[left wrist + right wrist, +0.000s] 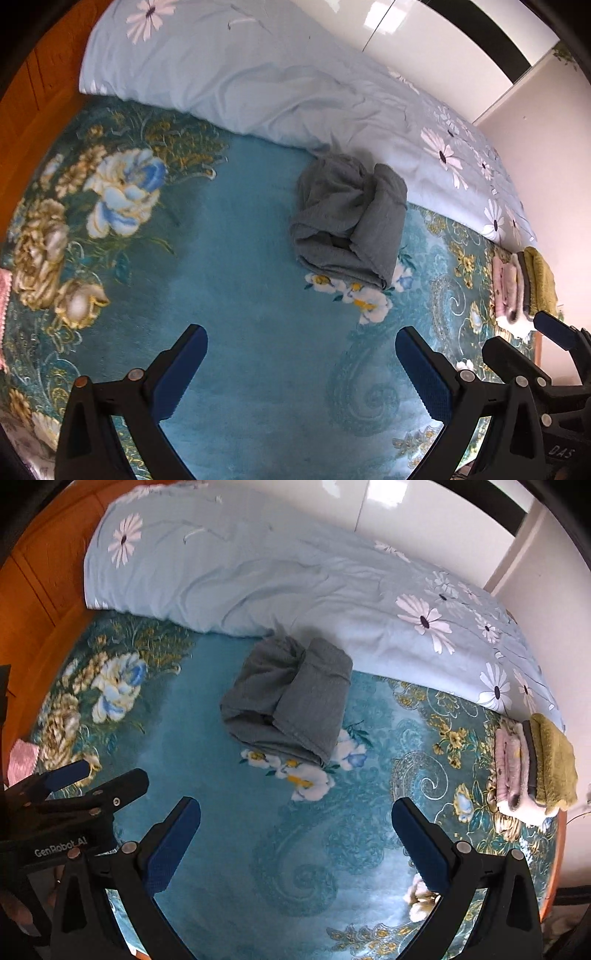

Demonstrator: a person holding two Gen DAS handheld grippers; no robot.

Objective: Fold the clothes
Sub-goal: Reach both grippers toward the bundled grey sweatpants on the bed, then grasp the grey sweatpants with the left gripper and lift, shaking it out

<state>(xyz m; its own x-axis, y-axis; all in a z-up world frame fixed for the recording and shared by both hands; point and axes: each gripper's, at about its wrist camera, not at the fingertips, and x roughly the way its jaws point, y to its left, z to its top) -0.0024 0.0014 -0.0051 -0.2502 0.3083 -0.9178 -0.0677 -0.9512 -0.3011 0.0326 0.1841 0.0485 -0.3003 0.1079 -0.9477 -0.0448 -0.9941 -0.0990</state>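
The left gripper (301, 345) hangs above the teal floral blanket (240, 258) with its blue-padded fingers (181, 373) spread wide and nothing between them. The right gripper (295, 818) is the same: fingers (173, 845) wide apart, empty, over bare blanket. In the left wrist view the right gripper shows at about 4 o'clock, close beside the left one; in the right wrist view the left gripper (99, 779) sits at about 9 o'clock, and only one of its fingers shows clearly there.

Out from the fingers, toward 12 to 1 o'clock in the left view, lies the grey garment (349, 218). It is folded into a loose, bulky bundle with one flap lapped over the rest, resting on the blanket and well apart from both grippers. In the right wrist view it lies at about 12 o'clock (288, 698), its far end touching or just short of the light blue daisy-print duvet (277, 572), which runs across the back of the bed.

At about 3 o'clock in the right view, near the blanket's edge, a stack of folded items (532, 764) stands: pink and white pieces with an olive-green one on the outer side. A pink cloth (22, 757) peeks in at 9 o'clock. Orange wood (33, 590) borders the bed at upper left, and a white wall (424, 524) rises behind.
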